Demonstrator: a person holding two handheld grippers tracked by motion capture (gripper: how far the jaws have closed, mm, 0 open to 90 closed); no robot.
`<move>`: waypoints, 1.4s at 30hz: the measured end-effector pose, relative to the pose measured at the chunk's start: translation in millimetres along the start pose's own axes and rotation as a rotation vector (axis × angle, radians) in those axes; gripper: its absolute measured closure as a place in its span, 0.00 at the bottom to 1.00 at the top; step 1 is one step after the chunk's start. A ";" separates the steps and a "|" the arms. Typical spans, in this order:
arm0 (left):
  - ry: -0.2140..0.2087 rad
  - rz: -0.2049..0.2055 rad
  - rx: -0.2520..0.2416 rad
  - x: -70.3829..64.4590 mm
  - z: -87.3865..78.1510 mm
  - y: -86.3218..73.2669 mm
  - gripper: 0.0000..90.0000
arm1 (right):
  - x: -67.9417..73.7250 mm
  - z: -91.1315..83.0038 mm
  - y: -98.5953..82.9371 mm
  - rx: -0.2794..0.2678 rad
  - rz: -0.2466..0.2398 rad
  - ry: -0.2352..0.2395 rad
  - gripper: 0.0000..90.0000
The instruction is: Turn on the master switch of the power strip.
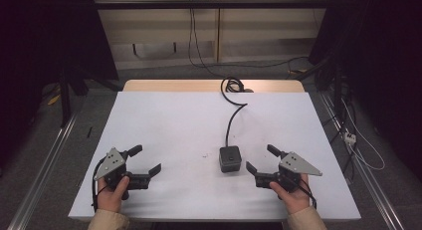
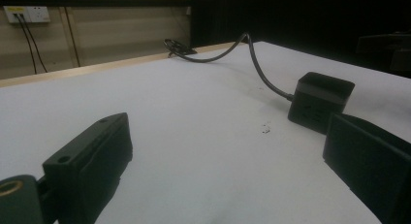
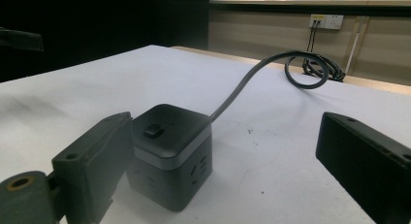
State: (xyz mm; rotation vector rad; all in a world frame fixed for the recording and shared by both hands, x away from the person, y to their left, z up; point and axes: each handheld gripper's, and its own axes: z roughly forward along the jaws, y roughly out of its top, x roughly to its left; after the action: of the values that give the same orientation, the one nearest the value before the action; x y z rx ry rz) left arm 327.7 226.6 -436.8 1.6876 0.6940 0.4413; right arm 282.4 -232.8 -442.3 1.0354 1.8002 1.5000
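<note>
- One white table (image 1: 174,120) carries everything here, and most of its surface lies bare ahead of you; a strip of wood shows along its far edge.
- Two grippers rest low near your edge of it. Your left gripper (image 1: 144,159) stands well apart from the work, jaws spread wide and holding nothing; in the left gripper view the same wide gap shows, with bare tabletop between the jaws.
- Your right gripper (image 1: 261,160) is likewise wide open and empty, but it sits just beside the thing to be handled, its jaws pointing toward it.
- The dark power cube (image 1: 230,158) stands upright on the table to the right of centre, between your two grippers and much nearer the right. In the right gripper view it lies close behind one jaw rather than squarely in the gap; whether it touches that jaw I cannot tell.
- Its cable (image 1: 233,115) runs from the far side of the cube to a loose coil at the table's far edge.
- A small switch (image 3: 153,132) sits on the cube's top face.
- Judged from this, you are at the approach, with no grasp yet made. Next you would need to centre the cube between the right jaws before closing.
</note>
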 end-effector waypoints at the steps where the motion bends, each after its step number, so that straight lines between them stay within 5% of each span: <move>1: 0.000 0.000 0.000 -0.1 0.2 0.0 0.04 | 0.7 0.7 0.4 0.001 -0.002 0.001 0.08; 20: -0.002 -0.009 -0.010 -1.2 1.6 -0.4 0.04 | -2.2 3.3 8.4 -0.004 0.004 -0.008 0.15; 42: -0.003 -0.013 -0.015 -1.6 1.7 -0.3 0.04 | 3.8 15.5 14.8 0.027 0.006 0.043 0.29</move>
State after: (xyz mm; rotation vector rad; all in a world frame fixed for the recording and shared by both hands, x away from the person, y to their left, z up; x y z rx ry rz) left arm 327.5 224.4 -437.3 1.6686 0.6978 0.4337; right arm 296.0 -220.2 -430.9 1.0292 1.8528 1.5160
